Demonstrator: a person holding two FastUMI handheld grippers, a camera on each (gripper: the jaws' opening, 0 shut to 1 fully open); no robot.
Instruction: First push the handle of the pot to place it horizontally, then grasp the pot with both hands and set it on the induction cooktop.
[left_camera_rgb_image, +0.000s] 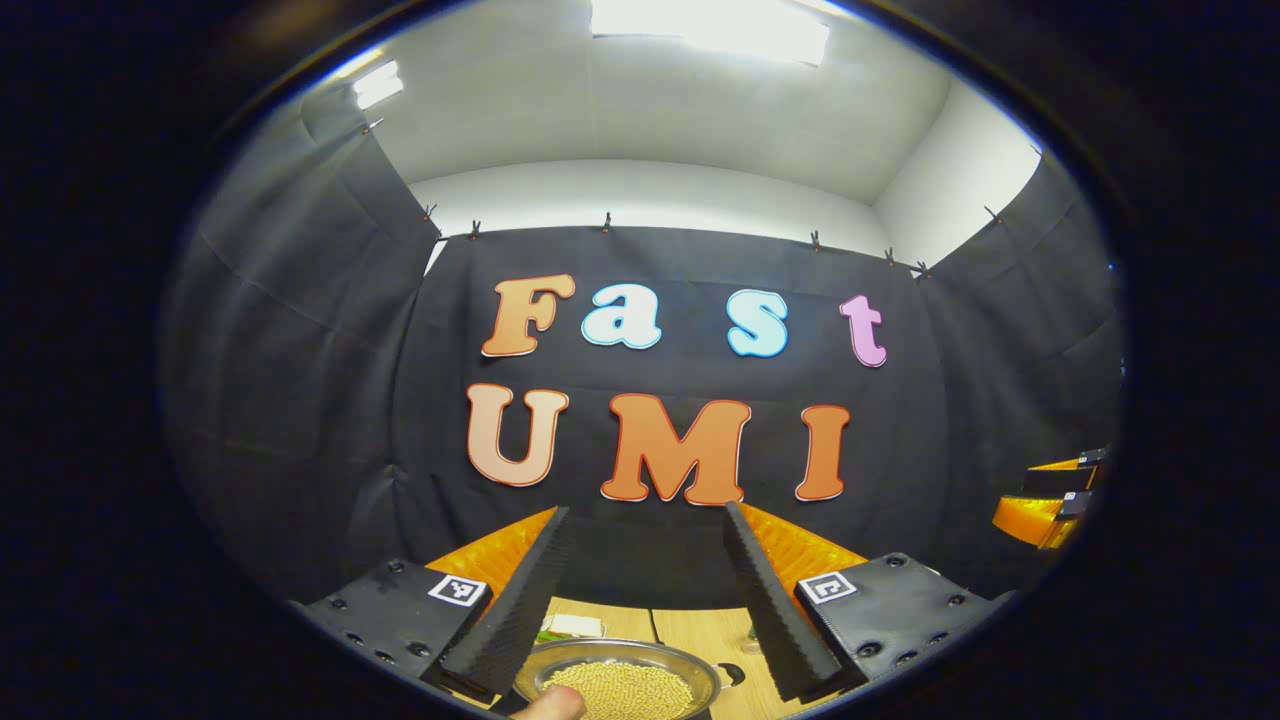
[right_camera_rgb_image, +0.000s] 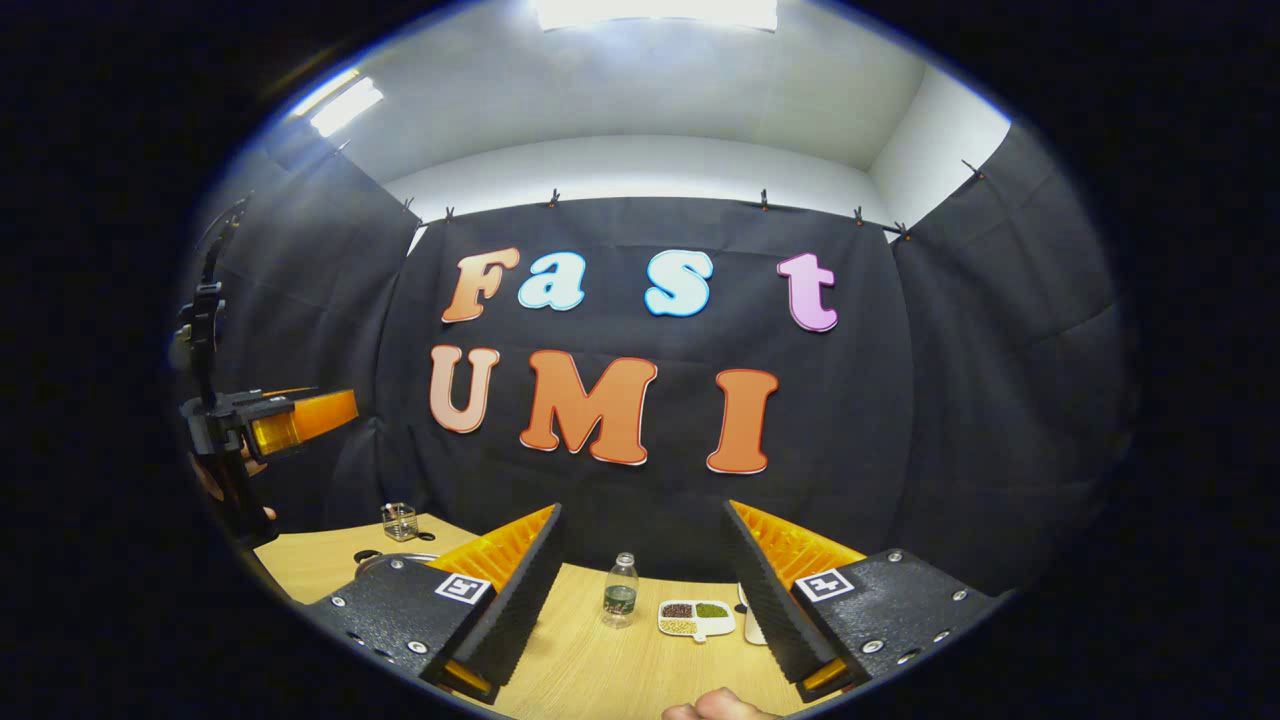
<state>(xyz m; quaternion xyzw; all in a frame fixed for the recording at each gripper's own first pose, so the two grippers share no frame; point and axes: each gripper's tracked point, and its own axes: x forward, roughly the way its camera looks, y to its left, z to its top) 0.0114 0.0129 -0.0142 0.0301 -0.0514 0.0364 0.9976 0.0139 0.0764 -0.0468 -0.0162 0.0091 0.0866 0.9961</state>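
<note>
Pale wood makes up the table (right_camera_rgb_image: 600, 670) that runs along the foot of both views, in front of the black cloth wall (right_camera_rgb_image: 950, 400).

In the left gripper view, the left gripper (left_camera_rgb_image: 645, 600) is raised above the table, its two fingers spread wide with nothing between them. Below the gap sits the pot (left_camera_rgb_image: 625, 680), a shallow metal vessel holding small yellowish beads or grains; it rests on the table and neither finger touches it. A dark loop of its handle (left_camera_rgb_image: 730, 675) shows at its right side. A fingertip (left_camera_rgb_image: 550, 705) of the person shows at the very bottom edge, just in front of the pot's near rim. A small white and green item lies on the table just beyond the pot, too small to name. At the far right edge the other gripper appears, well apart.

In the right gripper view, the right gripper (right_camera_rgb_image: 640, 590) also stands wide, gripping nothing. Between its fingers, farther off on the table, stand a small clear bottle (right_camera_rgb_image: 620, 592) and, just beside it to the right, a white divided dish (right_camera_rgb_image: 697, 618) with dark, green and pale contents. A small glass container (right_camera_rgb_image: 399, 521) stands near the left, with the rim of the pot just visible beside the near finger. The left gripper, held by a hand, shows at the far left edge, above the table.
</note>
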